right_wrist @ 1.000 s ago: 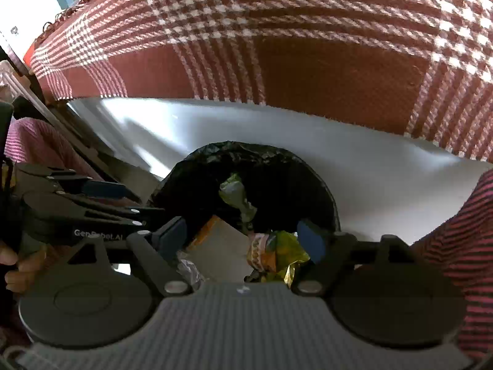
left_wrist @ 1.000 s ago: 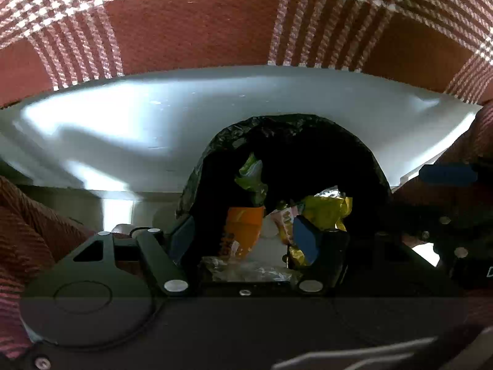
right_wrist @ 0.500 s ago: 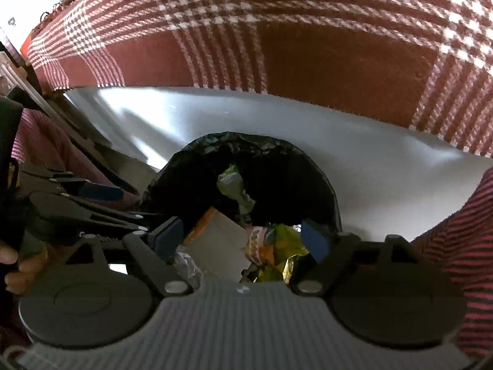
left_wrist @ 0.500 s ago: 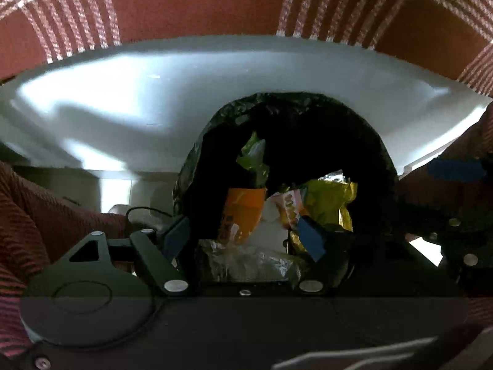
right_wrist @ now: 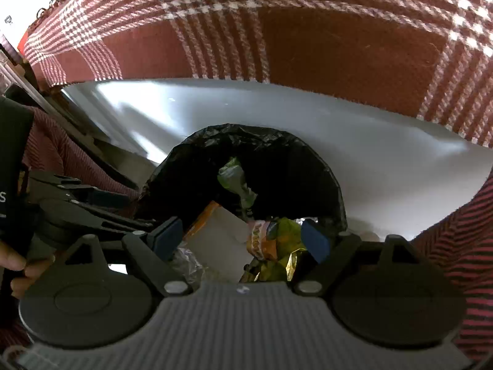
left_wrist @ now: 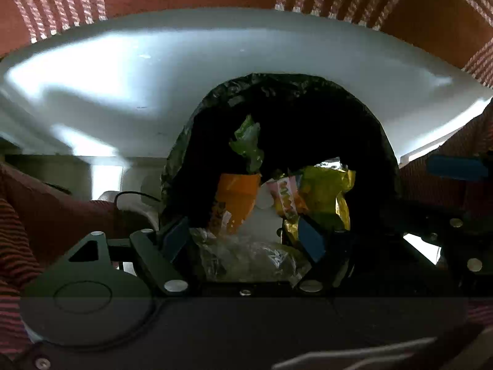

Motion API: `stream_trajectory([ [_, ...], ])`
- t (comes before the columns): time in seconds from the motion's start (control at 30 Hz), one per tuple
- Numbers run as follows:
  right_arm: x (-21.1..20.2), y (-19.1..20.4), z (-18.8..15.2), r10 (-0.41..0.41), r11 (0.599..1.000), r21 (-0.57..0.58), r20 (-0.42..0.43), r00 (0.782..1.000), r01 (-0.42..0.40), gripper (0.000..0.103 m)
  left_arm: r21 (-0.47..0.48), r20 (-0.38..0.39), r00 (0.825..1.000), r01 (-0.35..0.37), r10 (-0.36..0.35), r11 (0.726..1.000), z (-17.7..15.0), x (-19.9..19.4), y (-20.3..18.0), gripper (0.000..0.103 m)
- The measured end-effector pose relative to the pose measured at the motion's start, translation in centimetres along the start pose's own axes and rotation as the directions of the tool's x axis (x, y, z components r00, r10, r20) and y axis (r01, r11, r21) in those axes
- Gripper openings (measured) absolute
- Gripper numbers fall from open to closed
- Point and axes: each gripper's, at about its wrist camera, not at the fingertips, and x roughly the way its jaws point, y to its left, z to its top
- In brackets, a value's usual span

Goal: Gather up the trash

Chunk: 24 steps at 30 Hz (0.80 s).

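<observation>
Hovering over bin (left_wrist: 363,117): left gripper (left_wrist: 243,240) jaws just widened, right gripper (right_wrist: 243,240) jaws apart; trash (left_wrist: 323,185) below, ungripped.

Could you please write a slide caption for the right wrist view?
Open right gripper hangs over a black-lined bin holding crumpled wrappers.

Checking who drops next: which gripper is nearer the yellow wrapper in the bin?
Hard to call; perhaps right. The right gripper and left gripper both hang open above the yellow wrapper.
</observation>
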Motion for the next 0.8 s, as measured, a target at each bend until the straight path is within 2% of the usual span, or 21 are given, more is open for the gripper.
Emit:
stream_trajectory([
  [0.8, 0.2, -0.13, 0.03, 0.0, 1.0, 0.003, -0.005, 1.0, 0.0, 0.091, 0.0, -0.017, 1.0, 0.015, -0.015, 1.0, -0.04, 0.29, -0.06, 0.077],
])
